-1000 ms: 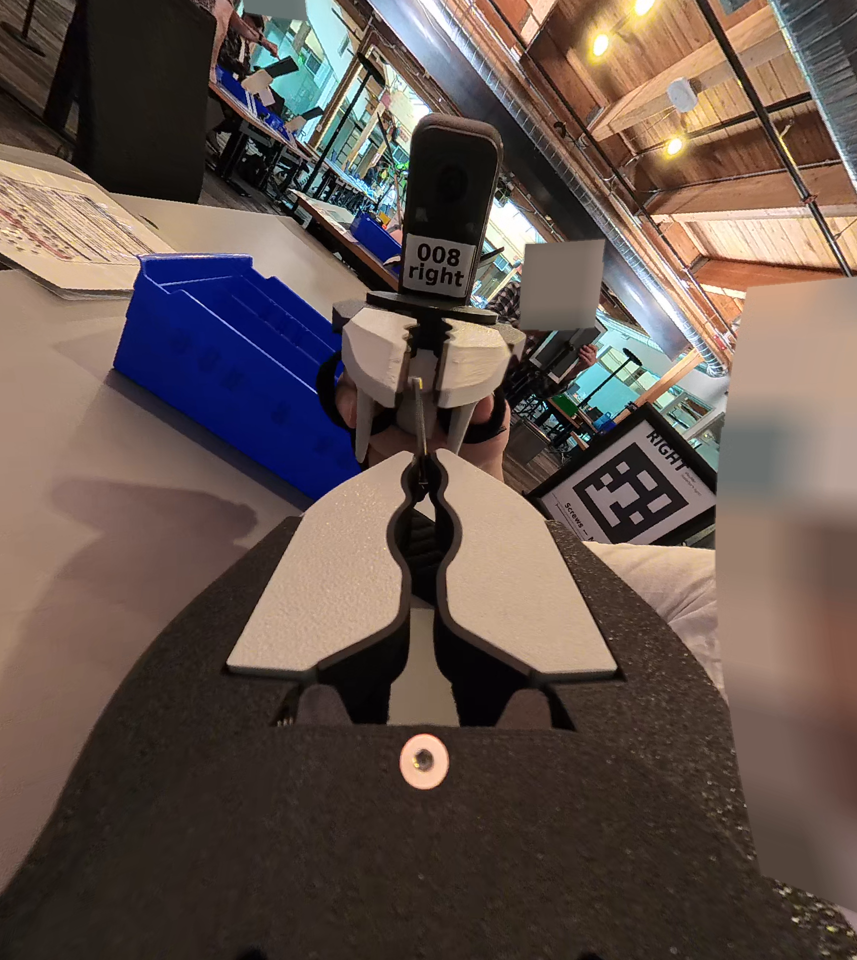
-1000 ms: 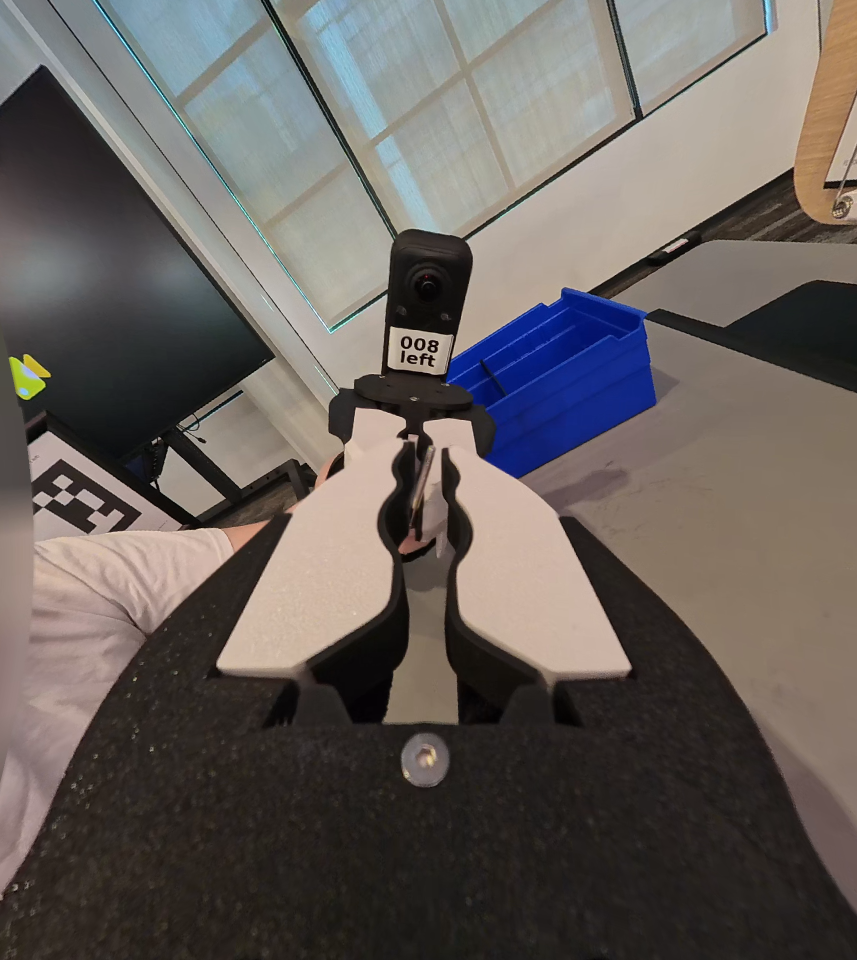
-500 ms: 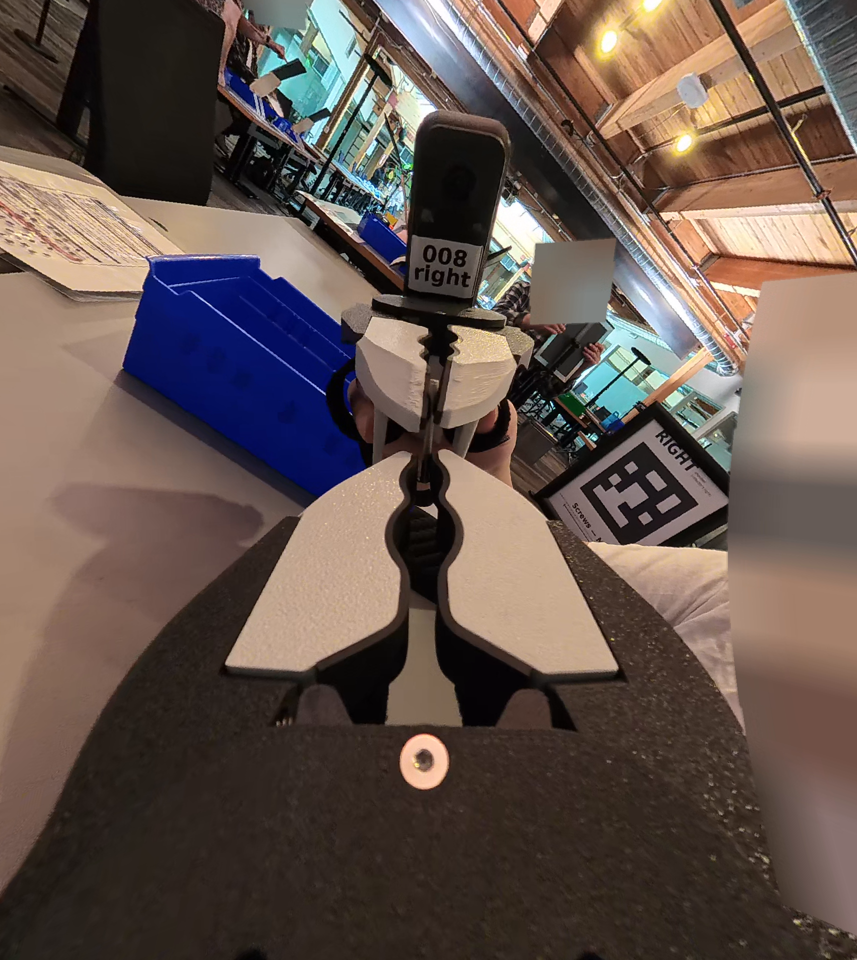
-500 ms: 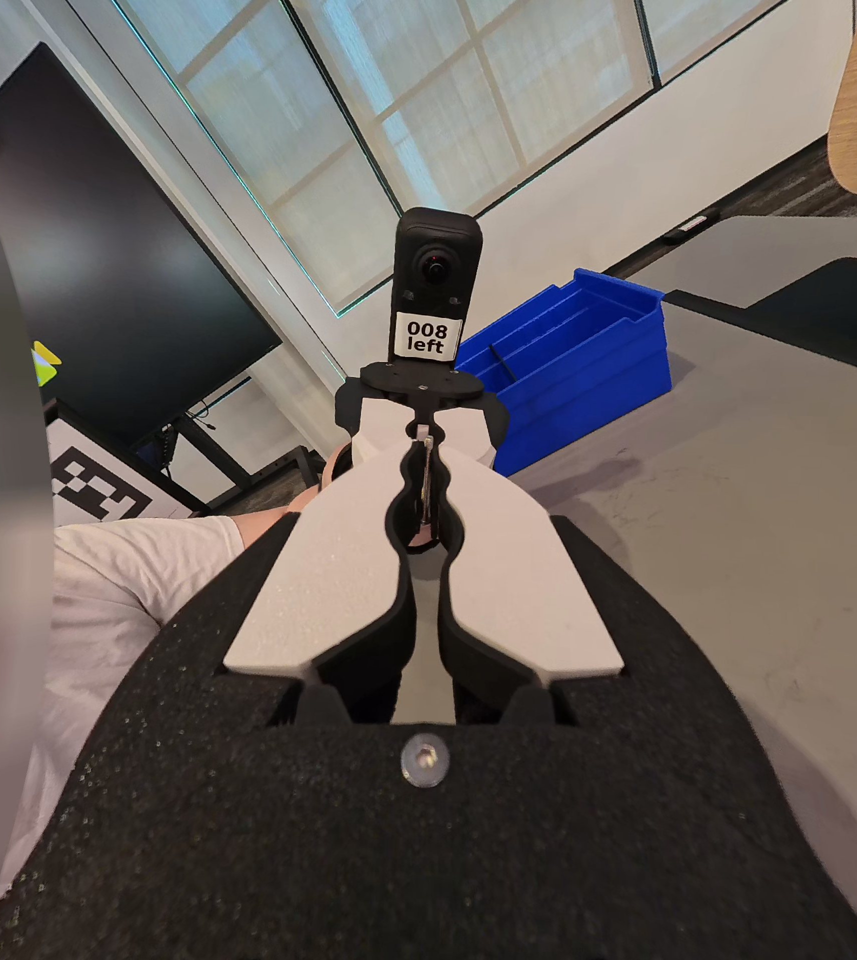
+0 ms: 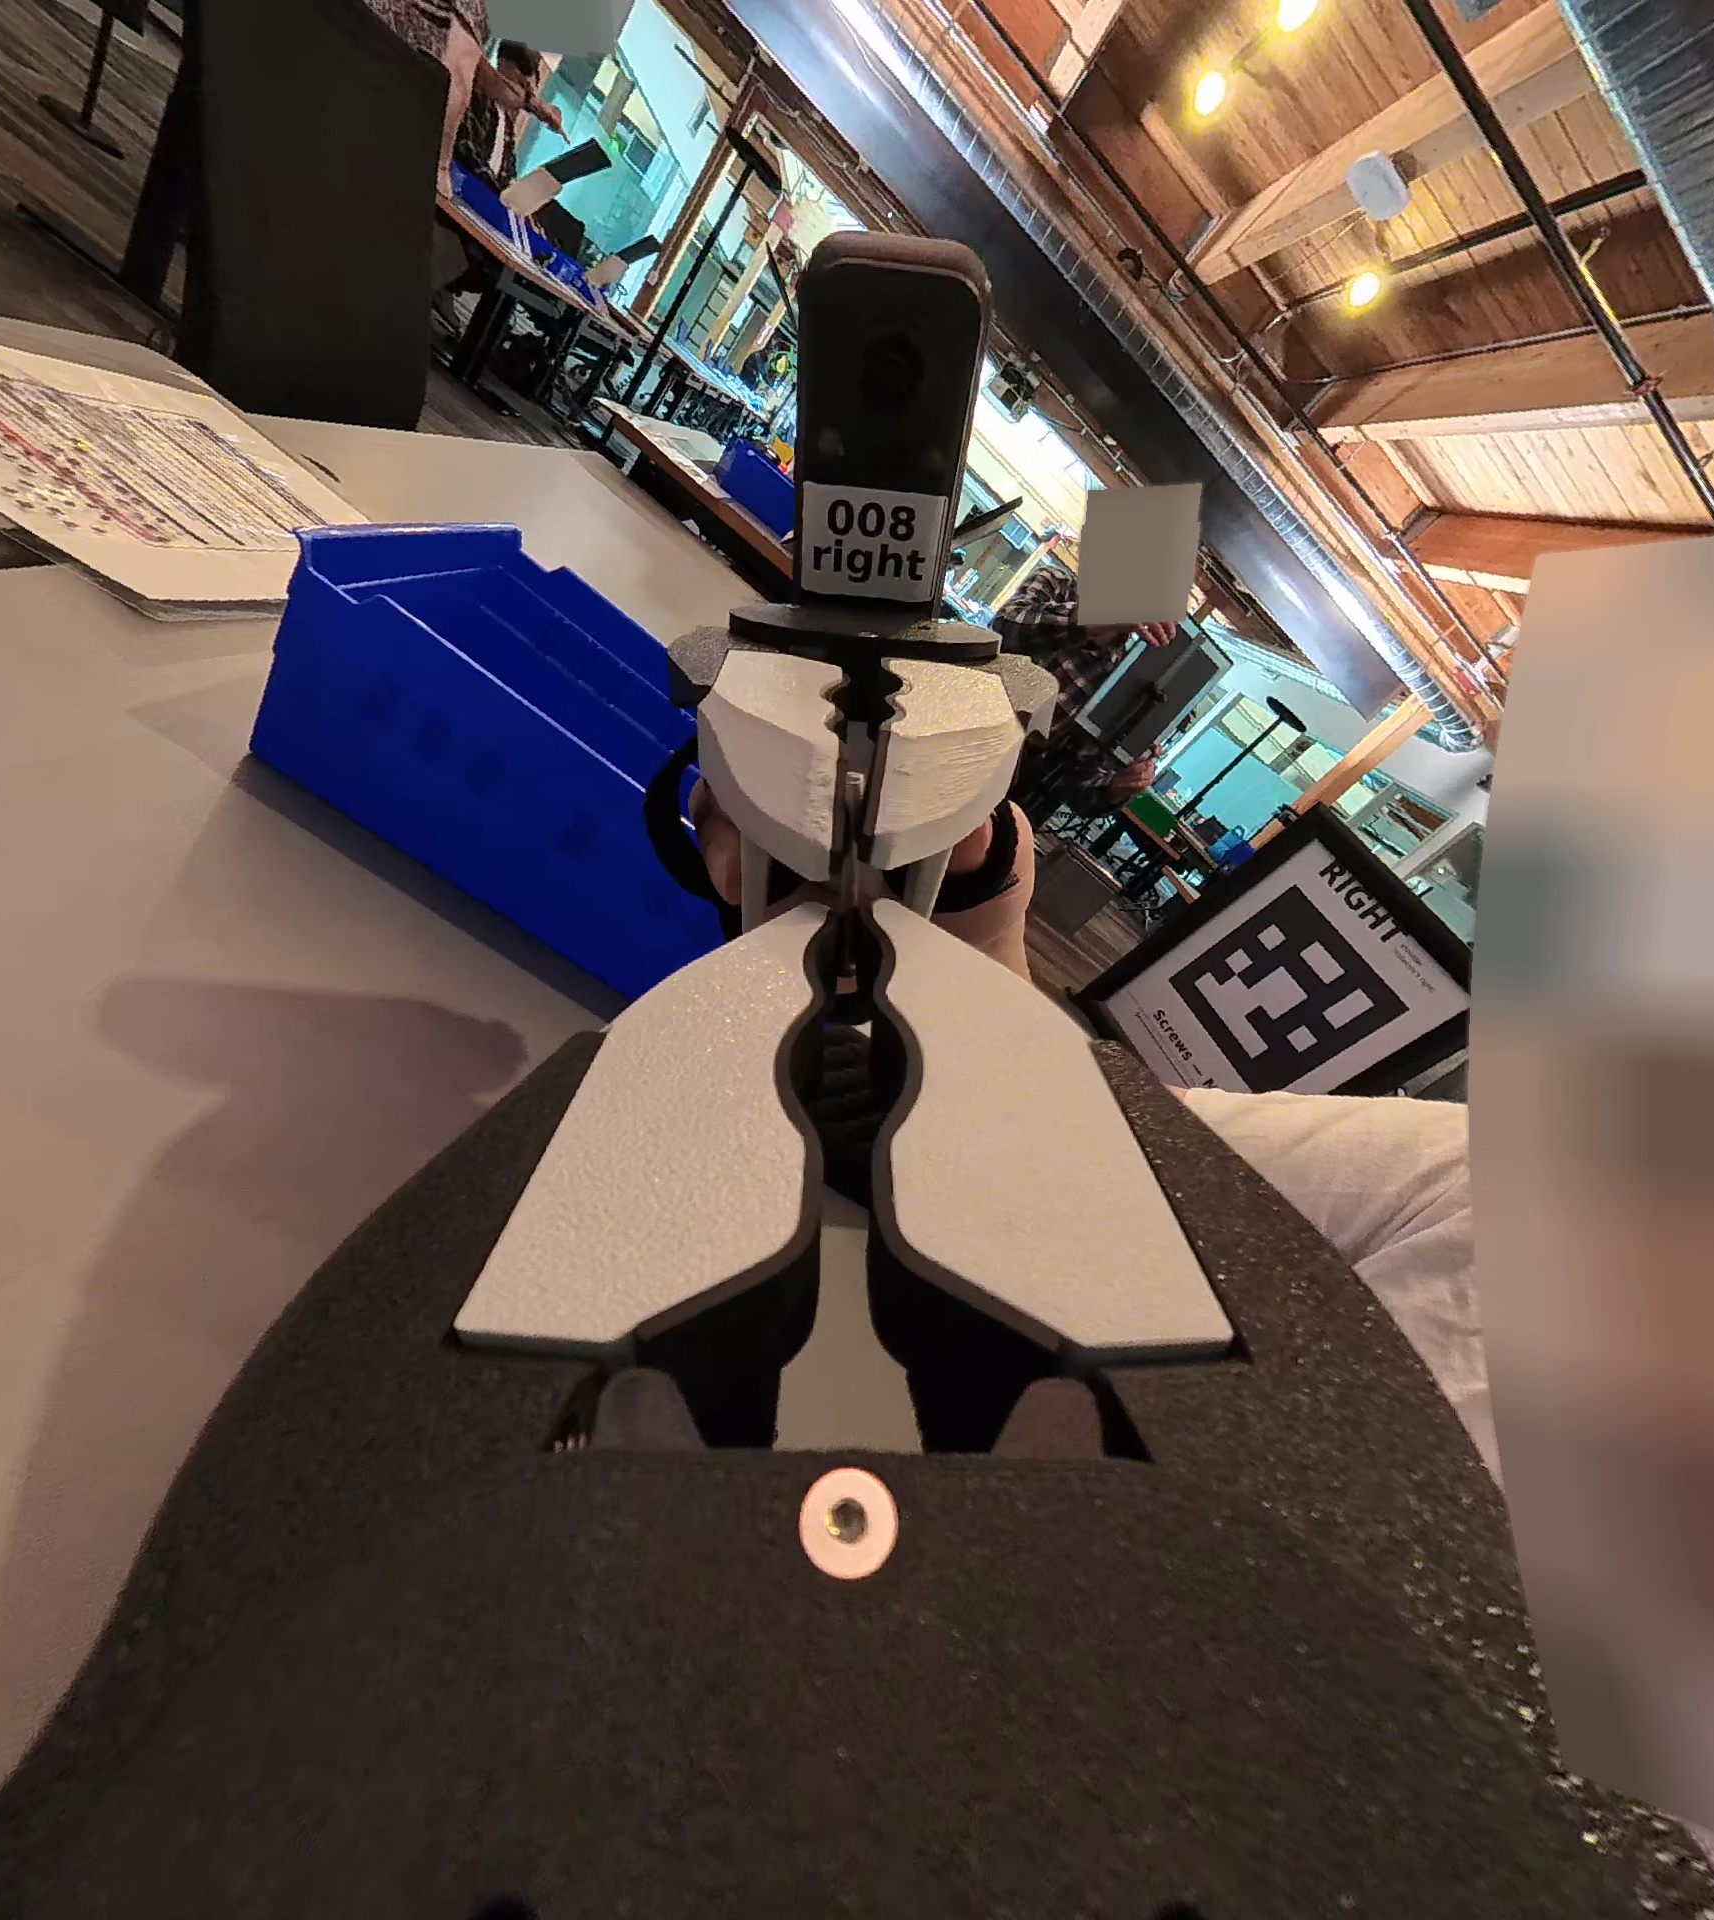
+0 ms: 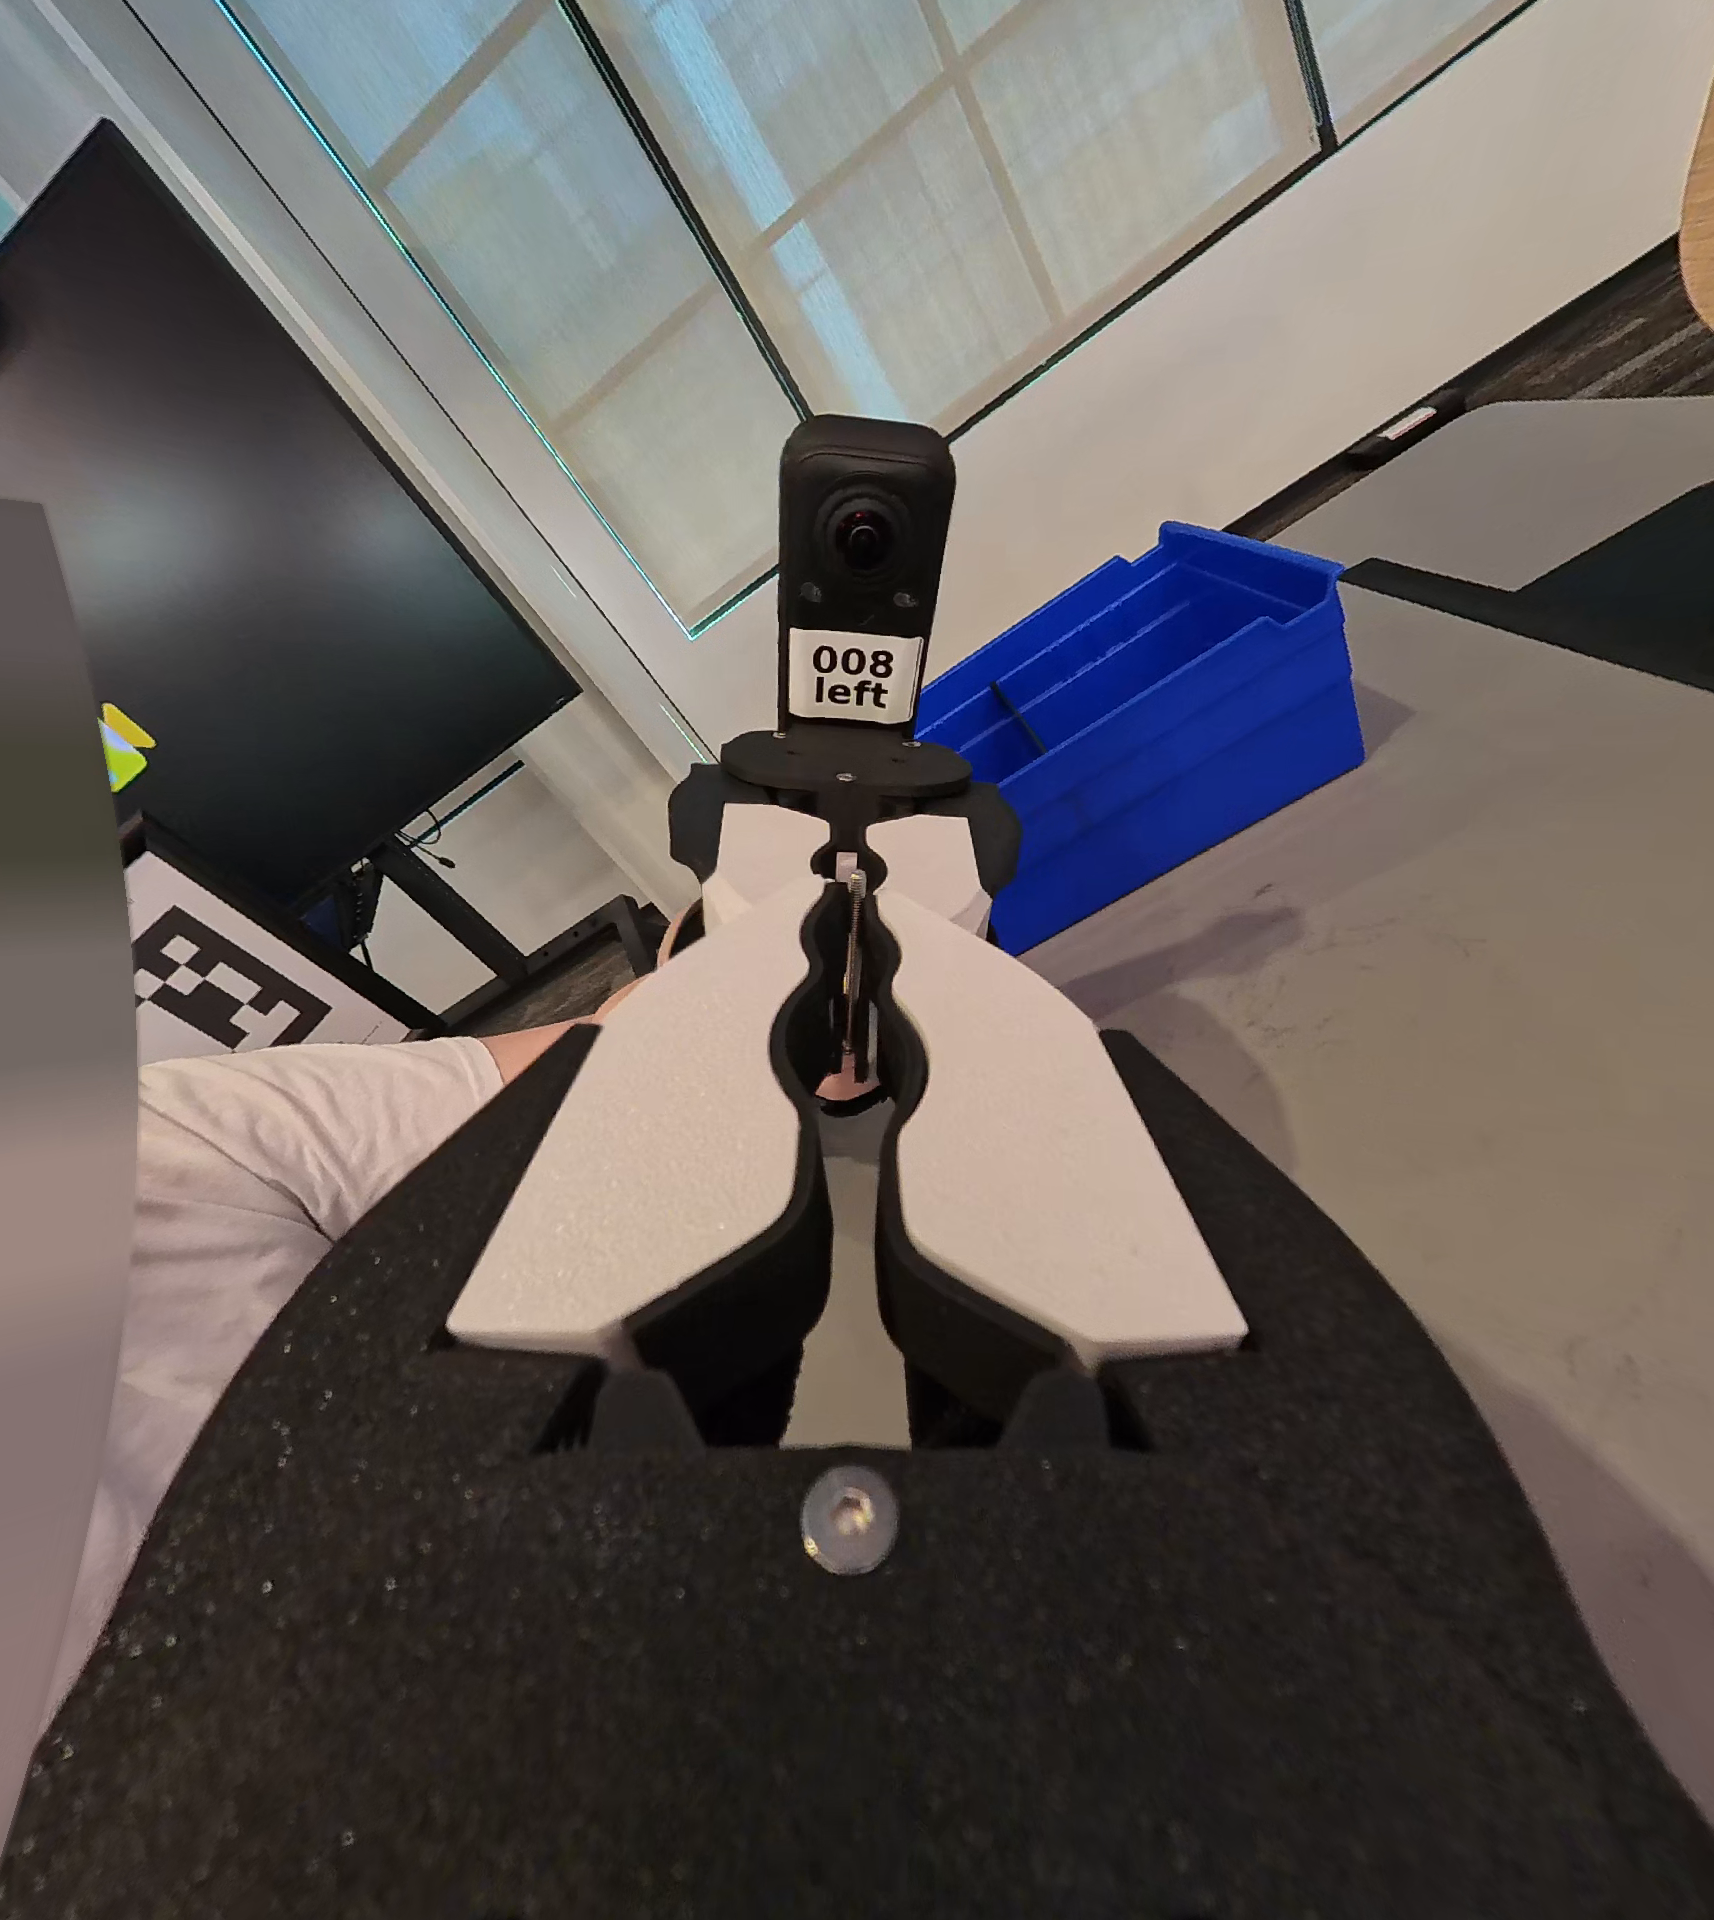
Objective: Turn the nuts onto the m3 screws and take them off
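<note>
Screw (image 6: 851, 961) between white-labelled grippers' jaws

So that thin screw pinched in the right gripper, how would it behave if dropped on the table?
The screw looks like a thin metal rod, so it is probably stiff and very light. Its slim round shaft would likely roll on the smooth grey table. Only the narrow tips of the right gripper pinch it, so it may pivot or slip.
</note>
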`<state>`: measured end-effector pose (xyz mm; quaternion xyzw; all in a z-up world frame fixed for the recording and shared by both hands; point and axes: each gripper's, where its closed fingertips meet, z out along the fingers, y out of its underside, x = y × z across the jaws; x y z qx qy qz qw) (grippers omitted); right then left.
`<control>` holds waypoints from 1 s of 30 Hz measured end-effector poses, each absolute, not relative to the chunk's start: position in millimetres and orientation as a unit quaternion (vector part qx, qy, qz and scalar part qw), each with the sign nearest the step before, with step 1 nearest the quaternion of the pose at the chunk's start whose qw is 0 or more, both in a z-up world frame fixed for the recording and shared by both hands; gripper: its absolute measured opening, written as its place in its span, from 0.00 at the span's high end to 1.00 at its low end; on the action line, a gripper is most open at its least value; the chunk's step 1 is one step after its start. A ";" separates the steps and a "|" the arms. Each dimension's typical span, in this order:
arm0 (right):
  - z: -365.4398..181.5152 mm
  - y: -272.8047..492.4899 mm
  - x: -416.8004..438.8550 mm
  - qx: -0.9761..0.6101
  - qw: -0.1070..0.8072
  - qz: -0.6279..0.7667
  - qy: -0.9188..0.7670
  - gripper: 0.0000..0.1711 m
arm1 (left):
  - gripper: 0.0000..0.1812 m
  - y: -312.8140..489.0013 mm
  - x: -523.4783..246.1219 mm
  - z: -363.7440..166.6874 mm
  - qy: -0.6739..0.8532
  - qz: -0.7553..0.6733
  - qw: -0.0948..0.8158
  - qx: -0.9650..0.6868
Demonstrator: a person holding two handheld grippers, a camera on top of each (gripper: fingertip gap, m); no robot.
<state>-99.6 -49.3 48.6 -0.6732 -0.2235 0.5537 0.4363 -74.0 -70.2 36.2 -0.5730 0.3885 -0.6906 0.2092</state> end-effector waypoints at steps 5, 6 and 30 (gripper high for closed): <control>48.9 -48.7 -99.0 -0.673 0.435 0.557 -0.217 0.99 | 0.99 -69.6 -73.5 36.4 0.388 -0.690 0.215 -0.572; 48.8 -48.5 -98.7 -0.673 0.434 0.558 -0.216 0.99 | 0.99 -69.3 -73.3 36.0 0.388 -0.688 0.218 -0.573; 83.1 -51.3 -73.8 -0.647 0.533 0.479 -0.258 0.91 | 0.99 -66.2 -81.3 51.2 0.475 -0.597 0.369 -0.532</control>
